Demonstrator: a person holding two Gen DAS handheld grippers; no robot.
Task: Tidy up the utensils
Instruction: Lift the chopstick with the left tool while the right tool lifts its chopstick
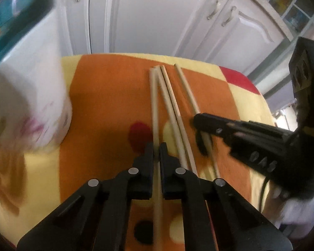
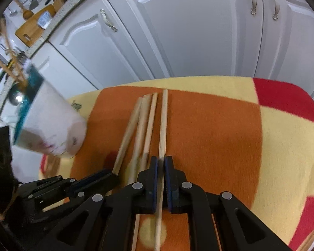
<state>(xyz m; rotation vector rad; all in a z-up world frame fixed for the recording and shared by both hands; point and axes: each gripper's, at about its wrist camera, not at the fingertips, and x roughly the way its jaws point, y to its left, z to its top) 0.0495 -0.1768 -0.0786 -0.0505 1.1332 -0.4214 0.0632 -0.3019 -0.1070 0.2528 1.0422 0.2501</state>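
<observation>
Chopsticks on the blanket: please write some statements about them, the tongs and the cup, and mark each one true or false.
1. Four chopsticks lie on the blanket. True.
2. The left tongs close around the leftmost chopstick. True.
3. The right tongs are wide open above bare cloth. False: they are closed on the rightmost chopstick.
4. The white cup stands to the right of the chopsticks. False: it is on their left.
5. The cup already holds wooden utensils. True.

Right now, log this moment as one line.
left hand-held gripper: shut on leftmost chopstick | right hand-held gripper: shut on rightmost chopstick | cup: left, holding utensils
</observation>
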